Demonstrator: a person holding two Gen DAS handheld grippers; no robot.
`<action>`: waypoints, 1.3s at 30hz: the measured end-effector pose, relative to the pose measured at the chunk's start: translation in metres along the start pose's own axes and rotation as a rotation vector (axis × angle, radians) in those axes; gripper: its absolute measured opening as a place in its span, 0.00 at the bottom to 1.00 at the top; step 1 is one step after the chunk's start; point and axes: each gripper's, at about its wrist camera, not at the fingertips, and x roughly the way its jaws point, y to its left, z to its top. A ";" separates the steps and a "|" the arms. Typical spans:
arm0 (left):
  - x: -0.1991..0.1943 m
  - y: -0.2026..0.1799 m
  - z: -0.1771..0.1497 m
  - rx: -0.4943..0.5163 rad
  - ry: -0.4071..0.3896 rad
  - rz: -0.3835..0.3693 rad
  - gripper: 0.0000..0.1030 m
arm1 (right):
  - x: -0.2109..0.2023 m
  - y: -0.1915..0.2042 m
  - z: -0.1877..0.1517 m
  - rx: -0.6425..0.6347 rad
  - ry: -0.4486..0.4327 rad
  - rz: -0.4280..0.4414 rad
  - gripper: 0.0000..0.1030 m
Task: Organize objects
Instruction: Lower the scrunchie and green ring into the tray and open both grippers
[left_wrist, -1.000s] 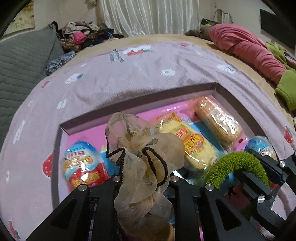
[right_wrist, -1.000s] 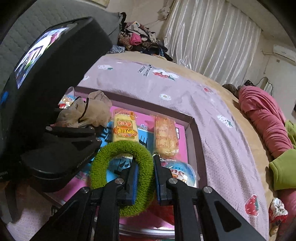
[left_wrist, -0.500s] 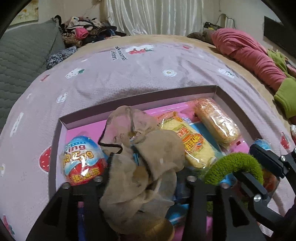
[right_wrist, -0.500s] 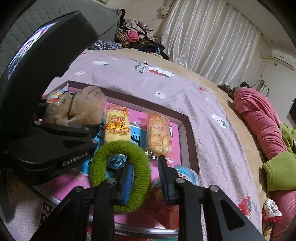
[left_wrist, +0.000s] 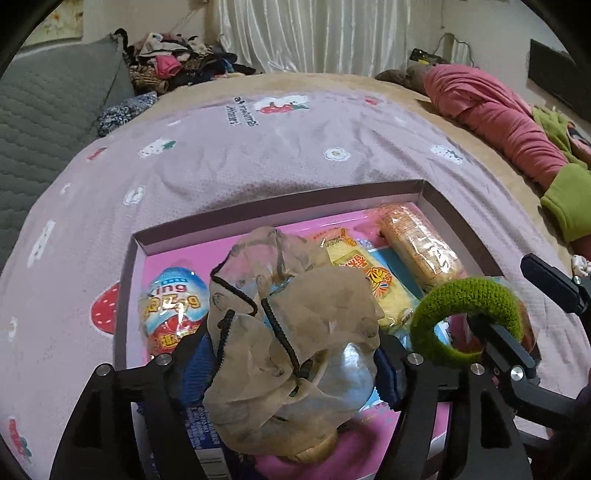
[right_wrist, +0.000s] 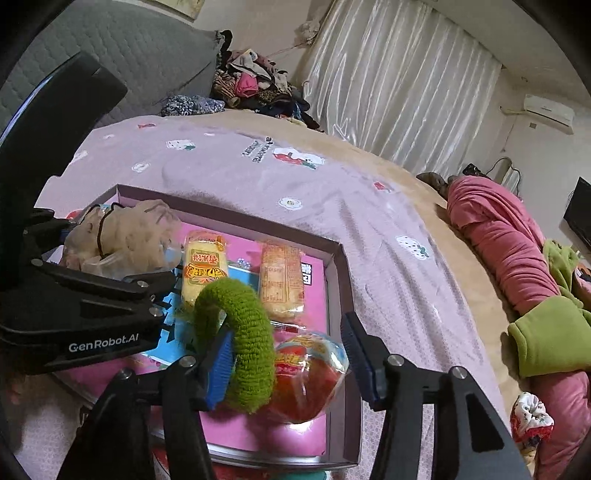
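Spread over the bed, a mauve strawberry-print blanket (left_wrist: 258, 155) carries a shallow pink-lined cardboard box (right_wrist: 334, 280); both grippers have just been opening, the left gripper (left_wrist: 291, 354) loose around a beige sheer scrunchie (left_wrist: 295, 332), the right gripper (right_wrist: 286, 360) slack beside a green fuzzy scrunchie (right_wrist: 240, 332).

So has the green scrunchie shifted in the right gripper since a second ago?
Yes. The green scrunchie now leans on the left finger; the right gripper has just been opening, jaws apart over the box.
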 end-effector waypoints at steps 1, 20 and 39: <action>-0.002 0.001 0.000 -0.003 0.001 0.002 0.75 | 0.000 0.000 0.001 -0.005 0.001 -0.002 0.55; -0.029 0.023 0.008 -0.080 -0.085 0.017 1.00 | -0.014 0.001 -0.001 0.042 -0.046 0.009 0.81; -0.045 0.036 0.010 -0.077 -0.141 0.133 1.00 | -0.011 0.012 -0.008 -0.028 0.067 0.115 0.82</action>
